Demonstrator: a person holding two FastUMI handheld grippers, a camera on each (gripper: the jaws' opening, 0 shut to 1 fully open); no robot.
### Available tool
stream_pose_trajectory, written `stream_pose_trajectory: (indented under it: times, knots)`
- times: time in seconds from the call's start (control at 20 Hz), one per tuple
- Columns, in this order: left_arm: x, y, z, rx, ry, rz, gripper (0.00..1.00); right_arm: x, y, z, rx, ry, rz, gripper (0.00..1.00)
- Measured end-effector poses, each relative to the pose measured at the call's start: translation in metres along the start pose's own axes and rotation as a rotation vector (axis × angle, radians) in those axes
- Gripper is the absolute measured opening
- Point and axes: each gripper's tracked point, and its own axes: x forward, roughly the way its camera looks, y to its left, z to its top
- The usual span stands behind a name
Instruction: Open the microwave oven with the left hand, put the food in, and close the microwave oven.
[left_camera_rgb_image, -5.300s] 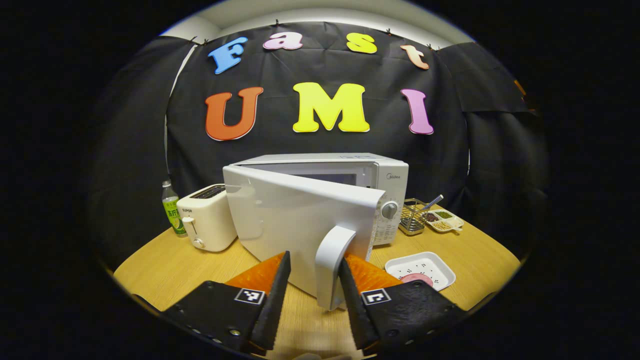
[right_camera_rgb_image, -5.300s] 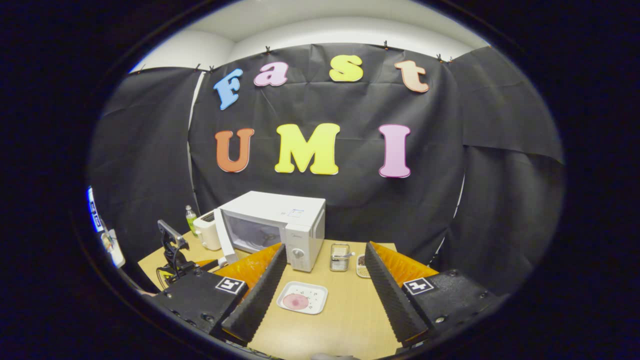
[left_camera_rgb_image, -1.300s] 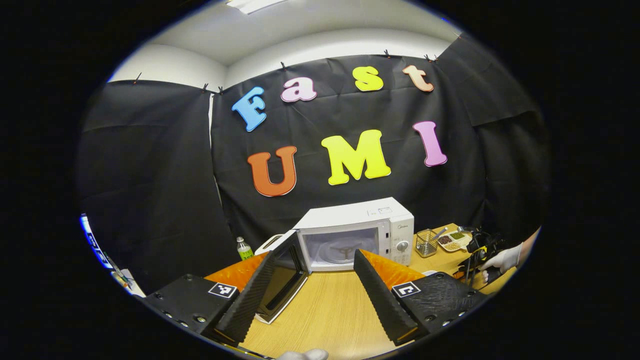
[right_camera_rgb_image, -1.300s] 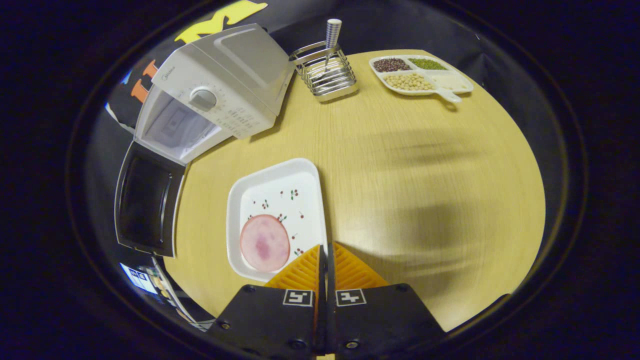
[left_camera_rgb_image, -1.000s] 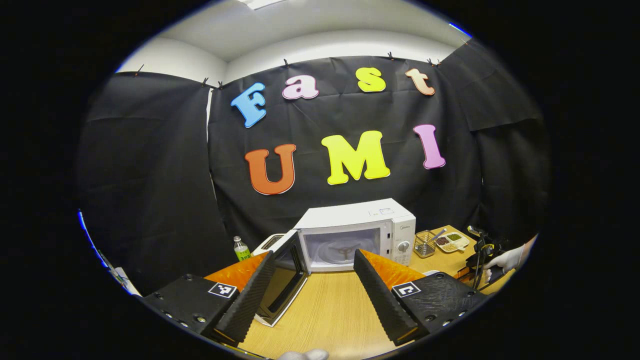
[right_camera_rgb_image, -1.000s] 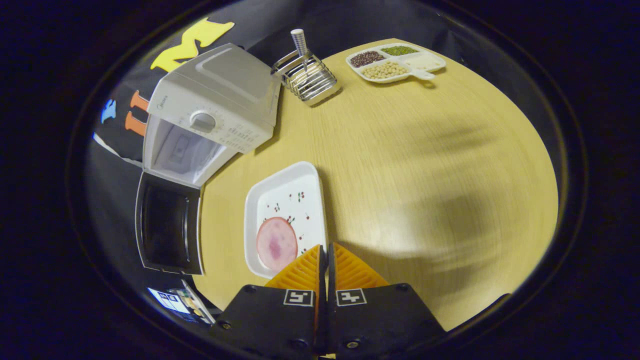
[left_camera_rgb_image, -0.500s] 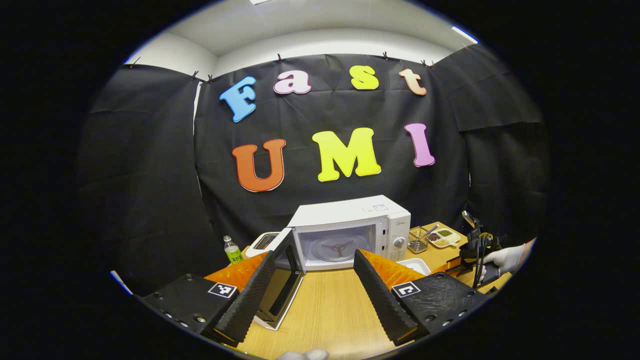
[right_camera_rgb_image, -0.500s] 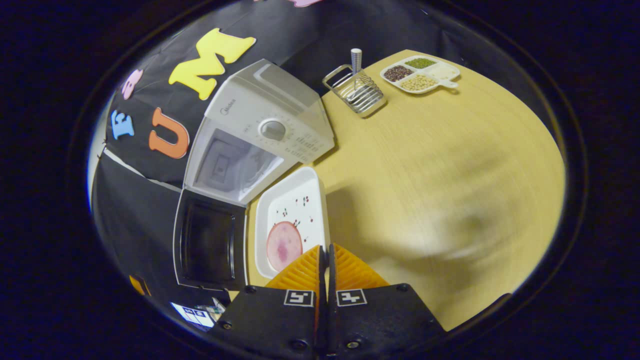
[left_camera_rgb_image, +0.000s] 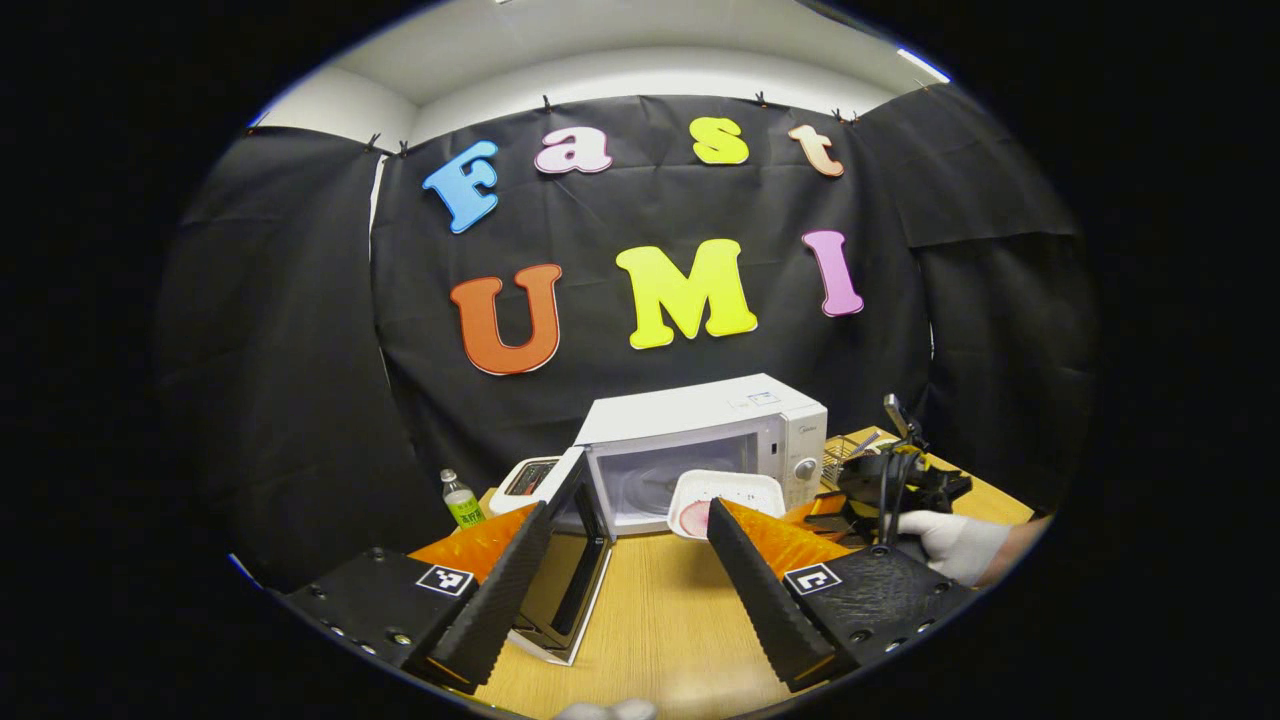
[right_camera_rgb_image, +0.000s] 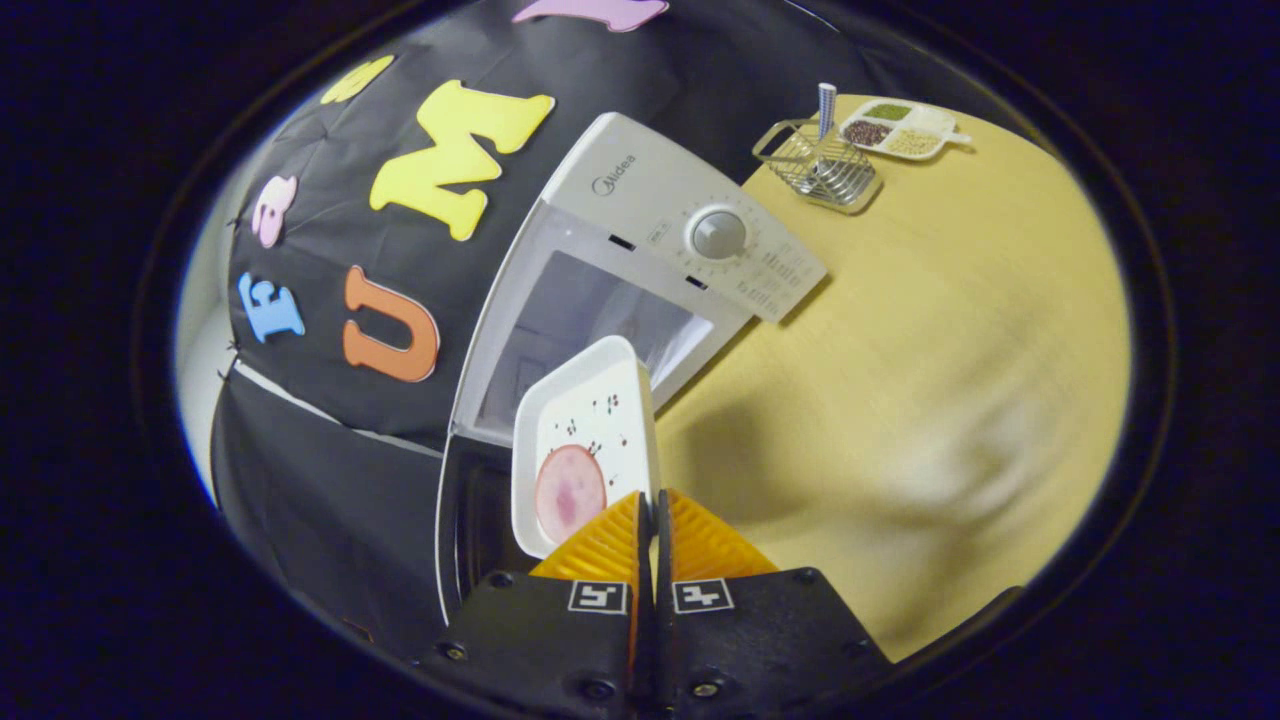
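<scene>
The white microwave (left_camera_rgb_image: 700, 430) stands at the back of the table, its door (left_camera_rgb_image: 572, 560) swung wide to the left and its cavity (right_camera_rgb_image: 590, 320) bare. My right gripper (right_camera_rgb_image: 650, 497) is shut on the rim of a white plate (right_camera_rgb_image: 590, 415) that carries a round pink slice of food (right_camera_rgb_image: 570, 495). The plate (left_camera_rgb_image: 728, 490) hangs in the air just in front of the cavity opening, level with its lower part. A gloved hand (left_camera_rgb_image: 955, 545) holds that gripper. My left gripper (left_camera_rgb_image: 628, 510) stands open near the table's front, apart from the door, with nothing between its fingers.
A white toaster (left_camera_rgb_image: 525, 478) and a green bottle (left_camera_rgb_image: 458, 497) sit left of the microwave. A wire rack (right_camera_rgb_image: 825, 165) and a divided dish of beans (right_camera_rgb_image: 900, 128) stand to its right, at the back. The wooden table (right_camera_rgb_image: 900, 350) stretches right of the plate.
My right gripper has lifted the plate off the table and carried it left, up to the microwave's opening. The left gripper stayed open and barely shifted.
</scene>
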Motion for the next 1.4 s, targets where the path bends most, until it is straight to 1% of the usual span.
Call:
stream_pose_trajectory:
  times: [0.15, 0.25, 0.3, 0.35, 0.4, 0.45, 0.55, 0.7, 0.8, 0.95, 1.15, 1.25, 1.3, 1.35, 1.4]
  knots:
    - [0.005, 0.003, -0.003, -0.009, 0.013, -0.005, 0.97, 0.031, 0.004, 0.004, 0.014, -0.105, -0.027, 0.04]
    - [0.008, 0.008, -0.009, -0.012, 0.025, -0.002, 0.97, 0.052, 0.003, 0.004, 0.055, -0.153, -0.054, 0.04]
    - [0.012, 0.008, -0.013, -0.011, 0.028, -0.001, 0.97, 0.055, 0.009, 0.002, 0.074, -0.170, -0.061, 0.04]
    - [0.015, 0.012, -0.017, -0.009, 0.030, 0.006, 0.97, 0.062, 0.013, 0.001, 0.083, -0.195, -0.063, 0.00]
    - [0.017, 0.014, -0.021, -0.009, 0.034, 0.010, 0.97, 0.074, 0.018, -0.003, 0.087, -0.213, -0.062, 0.00]
    - [0.020, 0.015, -0.025, -0.014, 0.040, 0.009, 0.97, 0.085, 0.021, -0.004, 0.095, -0.225, -0.057, 0.04]
    - [0.023, 0.018, -0.038, -0.017, 0.061, 0.013, 0.97, 0.106, 0.024, -0.010, 0.136, -0.241, -0.068, 0.04]
    - [0.027, 0.024, -0.049, -0.028, 0.080, 0.018, 0.97, 0.132, 0.021, -0.012, 0.195, -0.276, -0.128, 0.04]
    - [0.029, 0.028, -0.054, -0.033, 0.089, 0.027, 0.97, 0.145, 0.020, -0.003, 0.212, -0.314, -0.138, 0.04]
    - [0.034, 0.034, -0.056, -0.042, 0.091, 0.036, 0.97, 0.168, 0.021, 0.019, 0.264, -0.354, -0.127, 0.04]
    - [0.036, 0.032, -0.057, -0.036, 0.096, 0.036, 0.97, 0.184, 0.025, 0.047, 0.279, -0.418, -0.151, 0.04]
    - [0.040, 0.029, -0.056, -0.022, 0.094, 0.033, 0.97, 0.193, 0.024, 0.057, 0.305, -0.440, -0.165, 0.04]
    - [0.040, 0.029, -0.055, -0.015, 0.096, 0.031, 0.97, 0.196, 0.024, 0.060, 0.311, -0.448, -0.168, 0.04]
    - [0.040, 0.026, -0.055, -0.014, 0.097, 0.023, 0.97, 0.199, 0.026, 0.062, 0.306, -0.449, -0.166, 0.06]
    - [0.040, 0.024, -0.054, -0.010, 0.097, 0.018, 0.97, 0.201, 0.026, 0.064, 0.277, -0.448, -0.166, 0.07]
